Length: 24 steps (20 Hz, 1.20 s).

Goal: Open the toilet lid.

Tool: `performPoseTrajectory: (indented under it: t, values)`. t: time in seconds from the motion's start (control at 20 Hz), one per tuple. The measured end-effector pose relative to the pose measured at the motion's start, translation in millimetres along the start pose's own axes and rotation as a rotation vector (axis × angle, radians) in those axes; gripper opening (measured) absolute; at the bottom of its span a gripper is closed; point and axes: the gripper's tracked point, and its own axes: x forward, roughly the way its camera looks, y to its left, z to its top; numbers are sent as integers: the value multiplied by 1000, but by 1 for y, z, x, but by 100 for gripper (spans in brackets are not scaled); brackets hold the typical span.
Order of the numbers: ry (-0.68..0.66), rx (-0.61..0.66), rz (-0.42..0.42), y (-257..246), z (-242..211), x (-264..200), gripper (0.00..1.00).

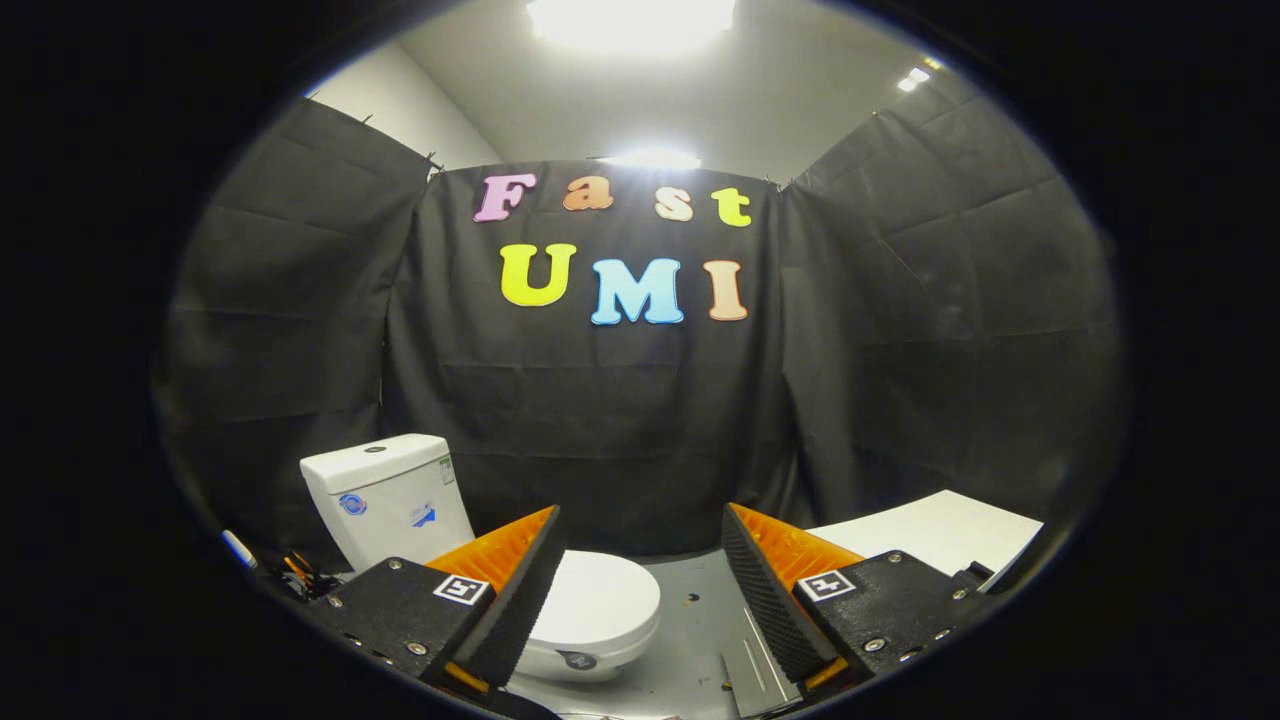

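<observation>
1. Hovering above the floor [690, 620], the gripper [640, 560] has its fingers spread wide with nothing between them; neither finger touches anything.
2. Toilet [560, 610] stands ahead of and below the fingers, toward the left finger, which hides part of the bowl.
3. Toilet lid [600, 600] is down, lying flat on the bowl, white and rounded, and is well apart from both fingers.
4. Tank [385, 495] rises behind the lid, upright, close to the black cloth wall [620, 420].
5. White flat panel [940, 535] lies beyond the right finger.
6. Loose cables and small items [295, 572] sit on the floor left of the tank; details too small to tell.
</observation>
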Motion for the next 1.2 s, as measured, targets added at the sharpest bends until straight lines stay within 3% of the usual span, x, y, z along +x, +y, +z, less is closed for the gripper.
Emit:
performPoseTrajectory:
  t: [0.5, 0.7, 1.0, 1.2]
  values:
    - [92, 49, -25, -10, -66, 23, 96]
    - [133, 158, 5, -1, -96, 32, 96]
    - [230, 176, -10, -2, -151, 48, 96]
    - [279, 294, 3, 9, -182, 57, 96]
